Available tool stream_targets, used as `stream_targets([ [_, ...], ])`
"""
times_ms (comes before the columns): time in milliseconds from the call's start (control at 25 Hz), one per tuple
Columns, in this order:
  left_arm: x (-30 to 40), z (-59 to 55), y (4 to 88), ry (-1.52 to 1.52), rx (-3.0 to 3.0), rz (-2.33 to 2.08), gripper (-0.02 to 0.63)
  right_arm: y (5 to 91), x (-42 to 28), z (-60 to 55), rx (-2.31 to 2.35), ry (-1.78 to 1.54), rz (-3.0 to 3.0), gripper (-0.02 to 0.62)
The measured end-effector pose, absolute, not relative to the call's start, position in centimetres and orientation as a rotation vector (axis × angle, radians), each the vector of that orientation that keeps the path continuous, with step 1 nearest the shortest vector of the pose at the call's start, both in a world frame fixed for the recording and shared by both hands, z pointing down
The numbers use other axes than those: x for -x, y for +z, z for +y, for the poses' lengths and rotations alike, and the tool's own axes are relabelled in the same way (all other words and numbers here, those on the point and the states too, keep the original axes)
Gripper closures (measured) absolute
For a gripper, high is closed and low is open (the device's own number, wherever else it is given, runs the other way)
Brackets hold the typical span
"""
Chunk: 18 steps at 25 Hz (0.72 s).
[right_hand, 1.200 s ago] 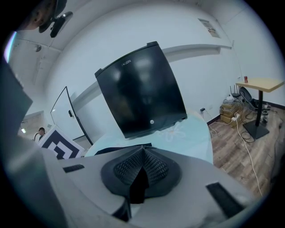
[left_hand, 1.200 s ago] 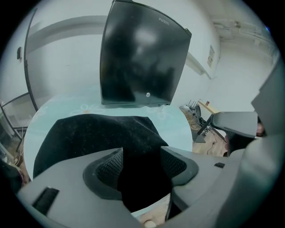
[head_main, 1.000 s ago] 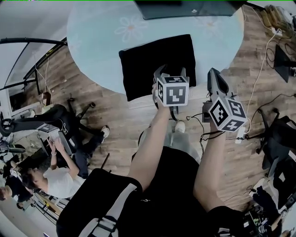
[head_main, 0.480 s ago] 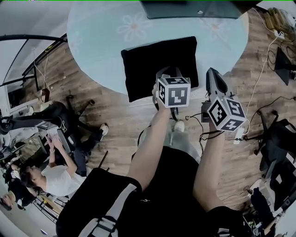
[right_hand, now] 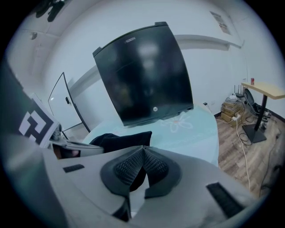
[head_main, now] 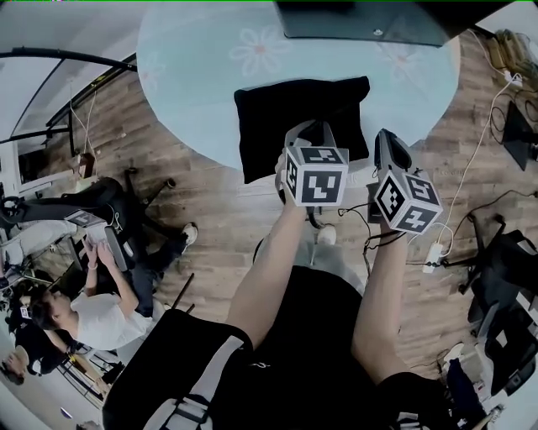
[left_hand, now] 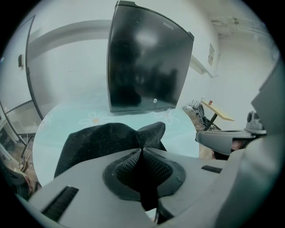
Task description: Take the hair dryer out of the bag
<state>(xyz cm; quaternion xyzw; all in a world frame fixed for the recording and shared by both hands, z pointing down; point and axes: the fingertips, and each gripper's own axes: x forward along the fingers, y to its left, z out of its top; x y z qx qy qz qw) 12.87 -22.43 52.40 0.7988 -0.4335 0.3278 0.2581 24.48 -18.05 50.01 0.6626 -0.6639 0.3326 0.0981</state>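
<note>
A black fabric bag (head_main: 294, 105) lies on the round pale-blue table (head_main: 193, 76). The hair dryer is not visible; the bag hides whatever is in it. My left gripper (head_main: 308, 131) is at the bag's near edge and is shut on a pinch of its cloth. In the left gripper view the bag (left_hand: 98, 142) rises in a pucker into the left gripper (left_hand: 141, 149). My right gripper (head_main: 385, 139) hovers just right of the bag's near right corner, shut and holding nothing. In the right gripper view the pads of the right gripper (right_hand: 143, 148) meet, with the bag (right_hand: 122, 139) behind them.
A black monitor (head_main: 361, 18) stands at the table's far edge, behind the bag. Beyond the near rim is wooden floor with cables and a power strip (head_main: 435, 257) on the right. A seated person (head_main: 92, 315) and office chairs are at the left.
The left jaws, open a second ago, have closed on the bag's near edge and risen a little, pulling the cloth up. The right gripper dipped slightly and stayed shut.
</note>
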Motion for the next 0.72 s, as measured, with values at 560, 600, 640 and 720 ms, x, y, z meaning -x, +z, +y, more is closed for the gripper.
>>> stream_targets([
  [560,-8.2,-24.6,49.5,0.811,-2.190,-1.248,0.580,52.5,-21.1,-21.4,-1.783,0.971,-1.986,0.573],
  [600,-7.7,-24.7,49.5,0.807,-2.185,-1.254,0.580,52.7,-20.8,-21.7,-1.764,0.975,-1.993,0.550],
  [640,-7.3,-24.9,49.5,0.804,-2.182,-1.260,0.580,52.9,-20.5,-22.0,-1.744,0.981,-2.002,0.529],
  [720,-6.6,-25.3,49.5,0.796,-2.174,-1.268,0.580,53.4,-19.9,-22.5,-1.716,1.001,-2.016,0.488],
])
